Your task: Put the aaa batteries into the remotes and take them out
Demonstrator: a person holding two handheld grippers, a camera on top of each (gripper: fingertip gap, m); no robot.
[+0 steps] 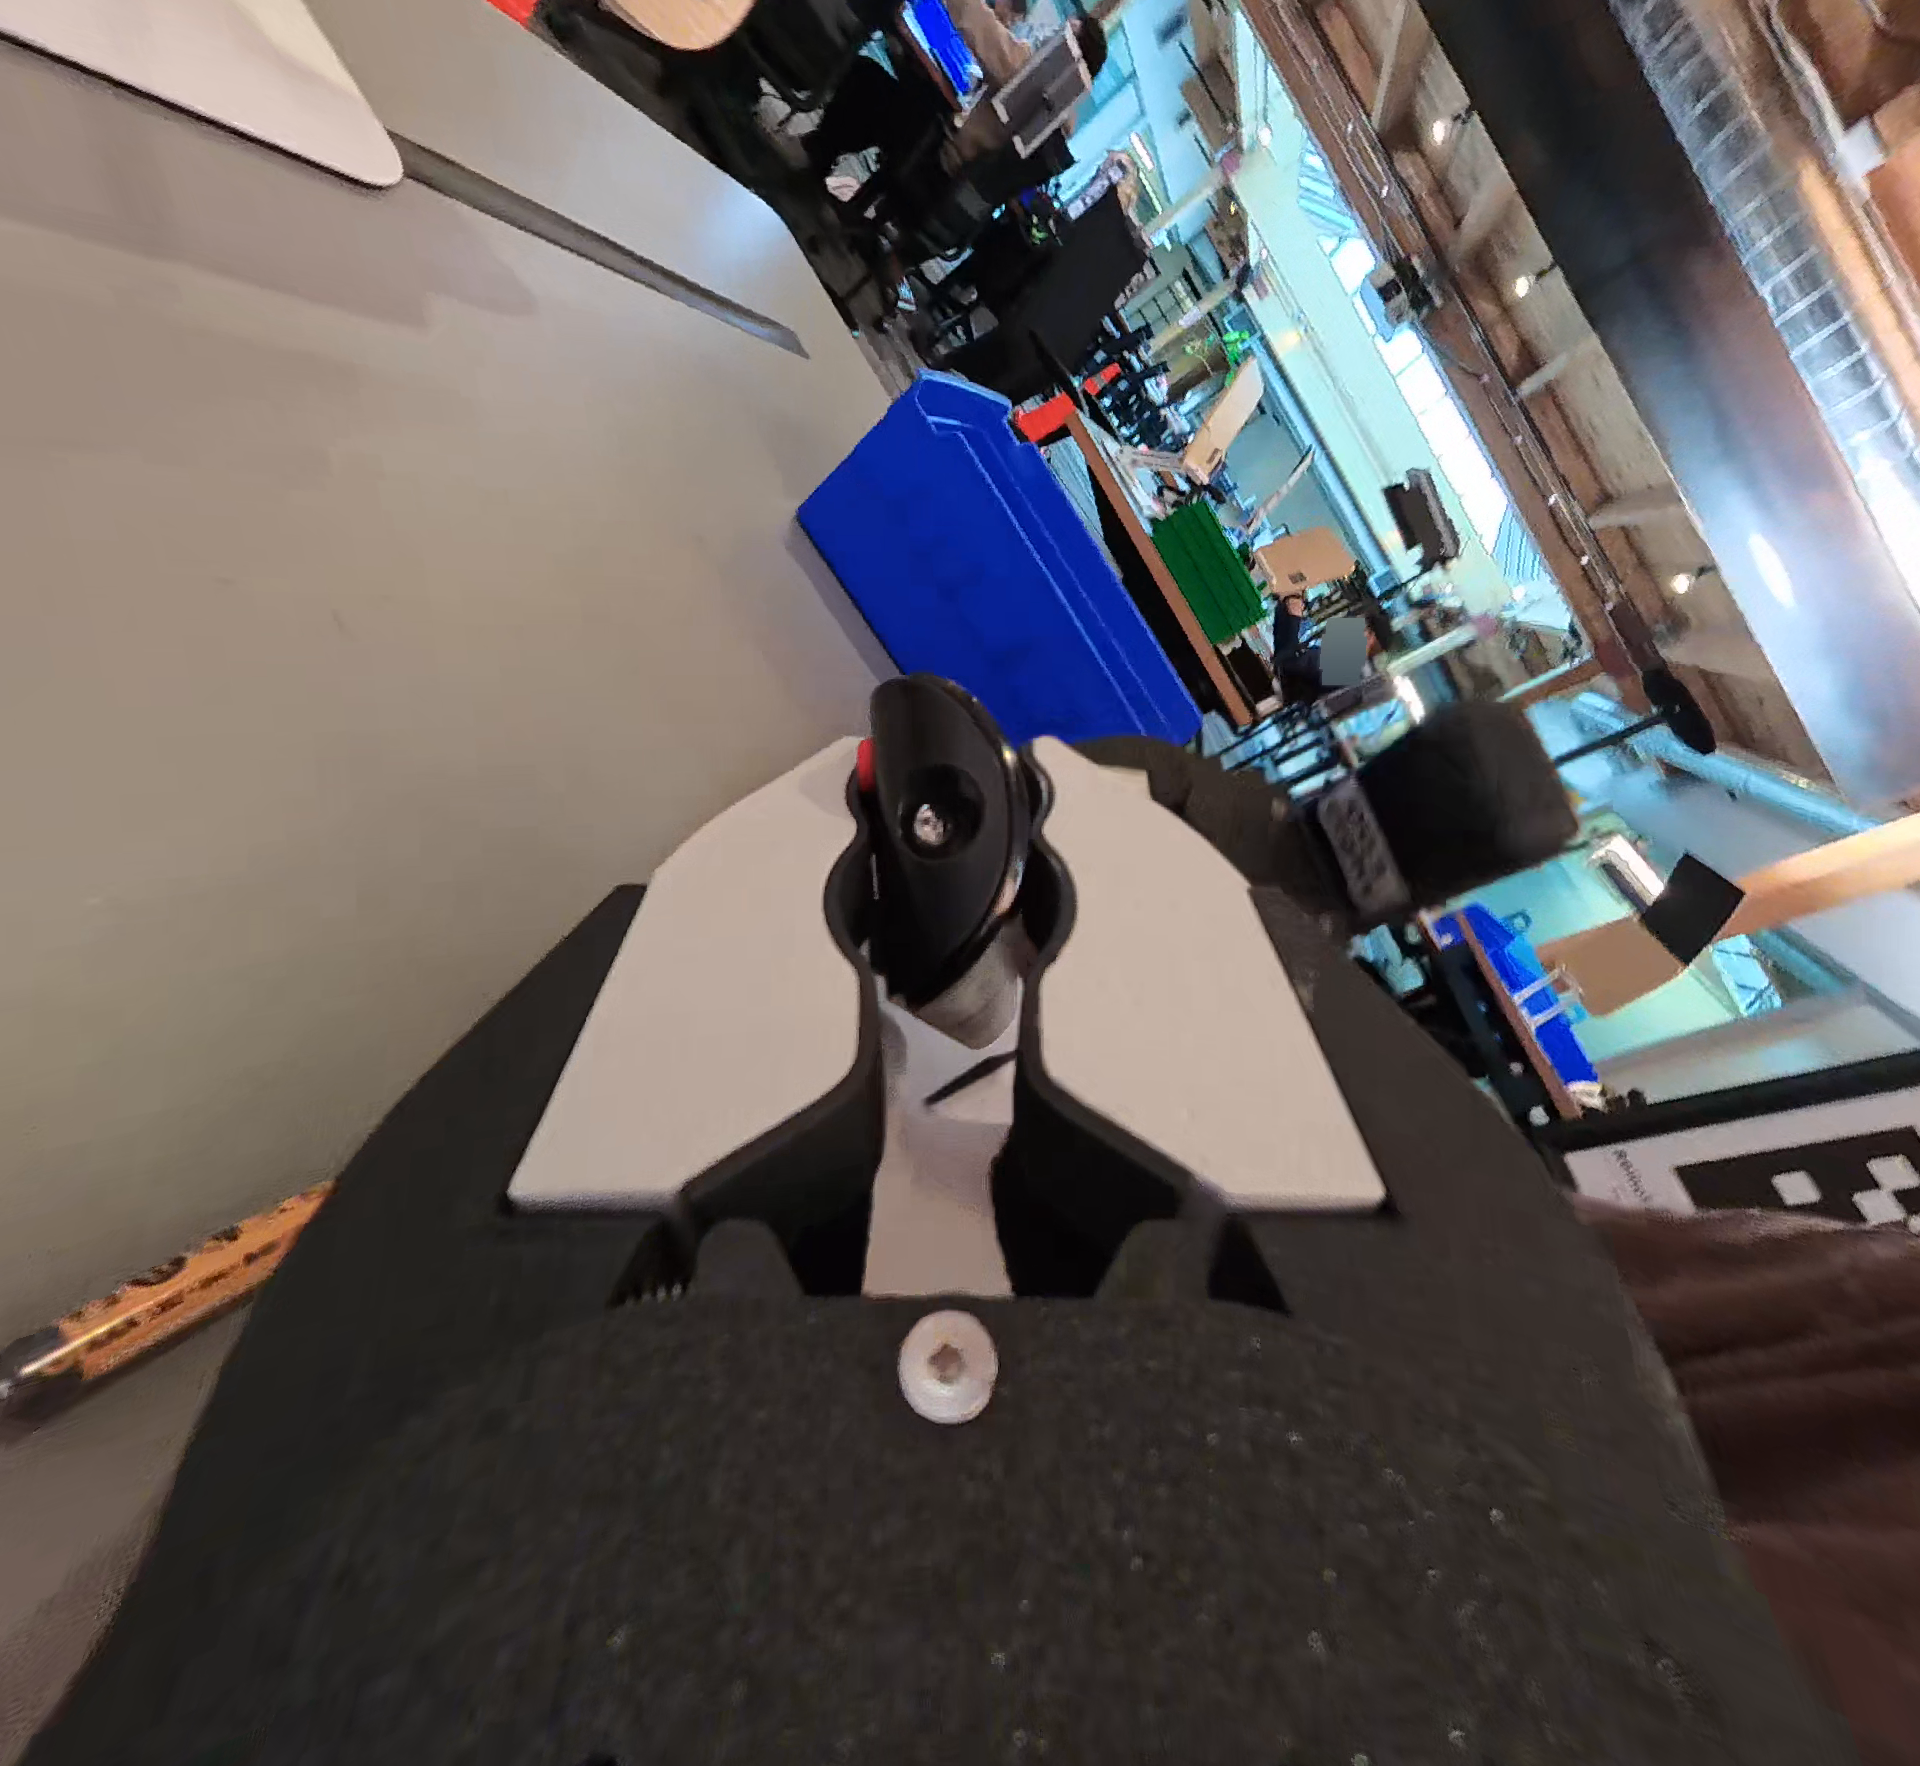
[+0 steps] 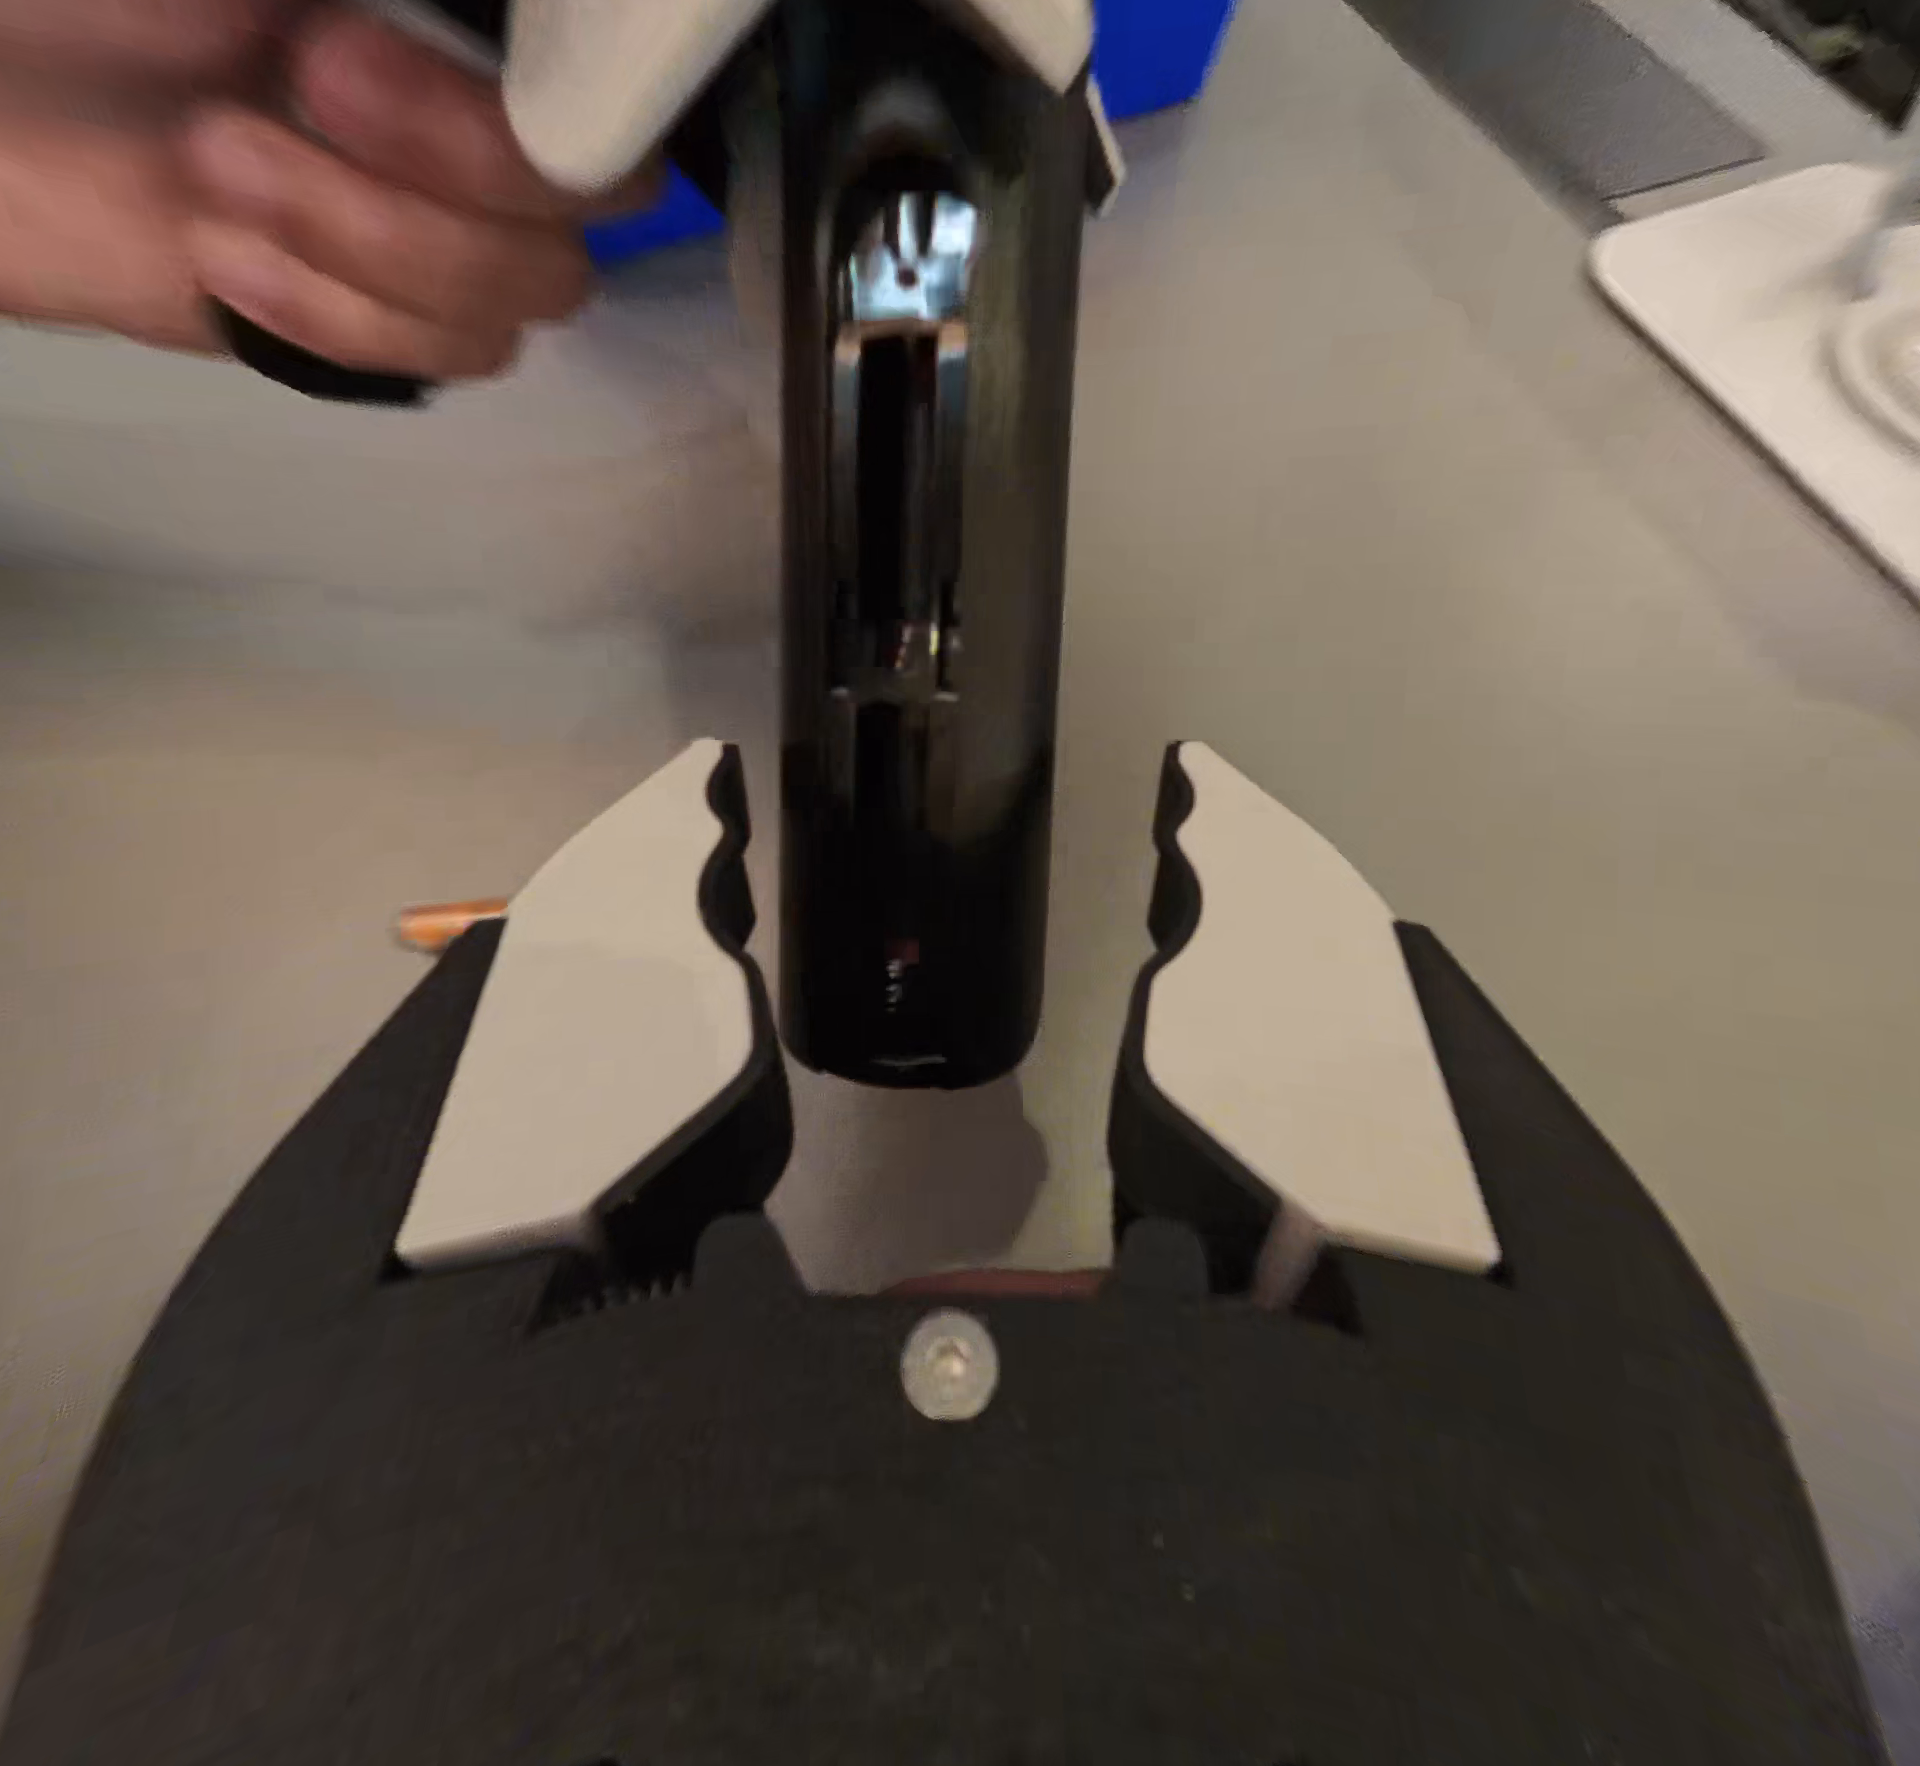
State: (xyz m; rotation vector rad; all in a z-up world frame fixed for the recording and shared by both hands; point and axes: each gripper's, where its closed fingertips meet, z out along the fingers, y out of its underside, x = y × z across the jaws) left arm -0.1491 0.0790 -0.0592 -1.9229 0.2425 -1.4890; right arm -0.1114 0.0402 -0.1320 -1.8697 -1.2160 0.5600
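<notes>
While the remote (image 2: 914, 573) is clamped end-on by the left gripper (image 1: 940, 843) so its empty battery bay is exposed, the right gripper (image 2: 951, 895) is held open around it; a battery (image 2: 452, 921) lies on the counter (image 2: 1403, 625).

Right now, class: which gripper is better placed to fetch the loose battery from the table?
Right. The right gripper is open and free; the left gripper is shut on the remote. The battery lies beside the right gripper's finger.
</notes>
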